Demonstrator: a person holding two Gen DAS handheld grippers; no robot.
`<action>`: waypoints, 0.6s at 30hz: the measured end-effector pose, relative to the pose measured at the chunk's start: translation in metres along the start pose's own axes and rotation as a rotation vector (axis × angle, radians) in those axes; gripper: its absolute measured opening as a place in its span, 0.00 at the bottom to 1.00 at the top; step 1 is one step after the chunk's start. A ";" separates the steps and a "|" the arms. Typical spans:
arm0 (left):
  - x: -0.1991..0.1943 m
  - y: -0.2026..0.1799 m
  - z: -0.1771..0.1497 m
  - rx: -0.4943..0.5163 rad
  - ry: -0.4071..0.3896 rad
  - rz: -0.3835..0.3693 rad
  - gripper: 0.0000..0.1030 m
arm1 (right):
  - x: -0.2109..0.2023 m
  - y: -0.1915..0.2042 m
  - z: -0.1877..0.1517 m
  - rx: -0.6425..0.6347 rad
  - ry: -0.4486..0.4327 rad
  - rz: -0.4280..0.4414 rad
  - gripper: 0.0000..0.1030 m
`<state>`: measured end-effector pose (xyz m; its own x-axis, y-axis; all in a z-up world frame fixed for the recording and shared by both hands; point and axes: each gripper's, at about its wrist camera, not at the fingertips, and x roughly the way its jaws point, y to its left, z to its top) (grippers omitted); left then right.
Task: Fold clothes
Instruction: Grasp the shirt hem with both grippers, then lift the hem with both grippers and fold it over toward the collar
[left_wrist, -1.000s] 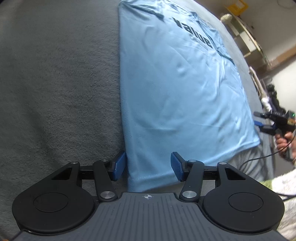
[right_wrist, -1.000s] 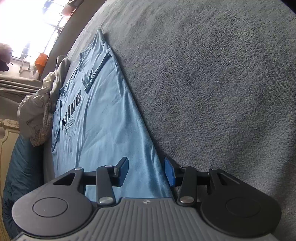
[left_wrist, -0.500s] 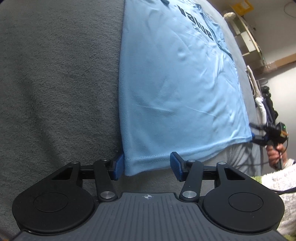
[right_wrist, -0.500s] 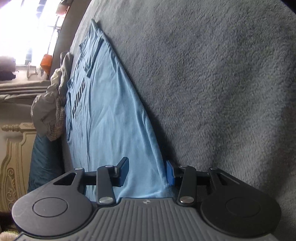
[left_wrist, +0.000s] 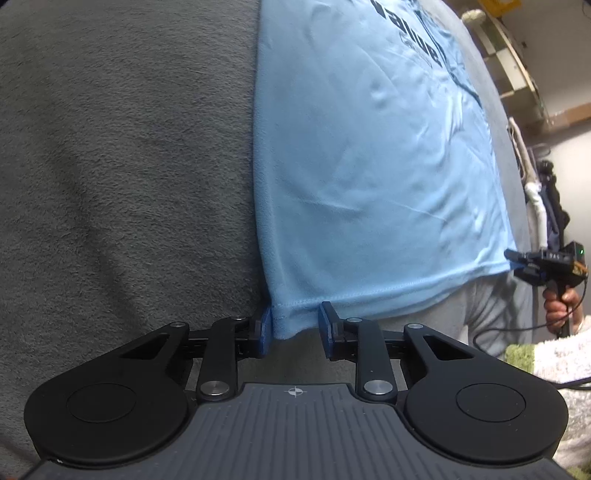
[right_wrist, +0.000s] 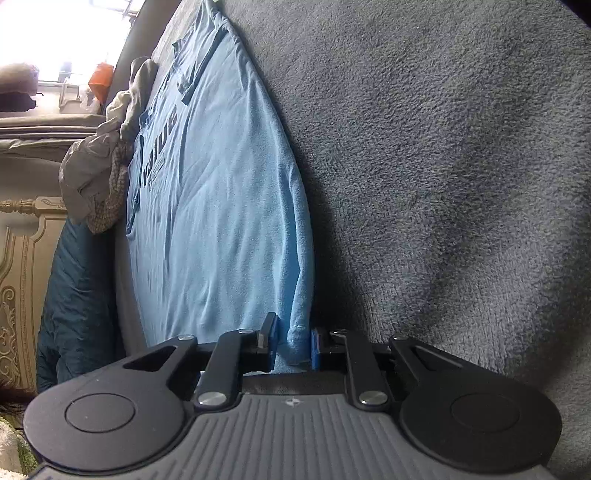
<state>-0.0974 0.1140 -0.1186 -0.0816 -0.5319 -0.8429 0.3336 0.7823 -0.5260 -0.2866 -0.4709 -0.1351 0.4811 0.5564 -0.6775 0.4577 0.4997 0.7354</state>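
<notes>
A light blue T-shirt (left_wrist: 369, 166) with dark lettering lies flat on a grey fleece blanket (left_wrist: 129, 166). My left gripper (left_wrist: 293, 326) is open, its blue pads on either side of the shirt's near hem corner. In the right wrist view the same shirt (right_wrist: 221, 221) stretches away. My right gripper (right_wrist: 293, 345) has narrowed around the other hem corner, with a fold of cloth bunched between the pads; a small gap still shows. The right gripper also shows in the left wrist view (left_wrist: 517, 260), at the shirt's far hem corner.
A heap of grey and beige clothes (right_wrist: 99, 173) lies beside the shirt's far side. A dark blue quilt (right_wrist: 74, 295) and a carved cream bed frame (right_wrist: 22, 277) are at the left. The grey blanket (right_wrist: 443, 184) spreads wide to the right.
Both grippers have moved in on the hem corners and narrowed. The right gripper's pads have closed in much further, bunching the cloth. The hem edge looks slightly lifted.
</notes>
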 end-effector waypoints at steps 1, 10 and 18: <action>0.000 -0.001 0.000 0.006 0.001 0.005 0.20 | 0.000 0.001 -0.001 -0.006 -0.001 0.008 0.12; -0.008 0.000 -0.003 -0.023 -0.056 -0.039 0.02 | -0.005 0.020 0.004 -0.064 -0.033 0.064 0.07; -0.026 0.007 -0.001 -0.082 -0.142 -0.107 0.02 | -0.013 0.028 0.006 -0.081 -0.067 0.091 0.06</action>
<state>-0.0944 0.1338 -0.1006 0.0230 -0.6495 -0.7600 0.2520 0.7394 -0.6243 -0.2751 -0.4681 -0.1055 0.5682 0.5575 -0.6053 0.3495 0.5024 0.7908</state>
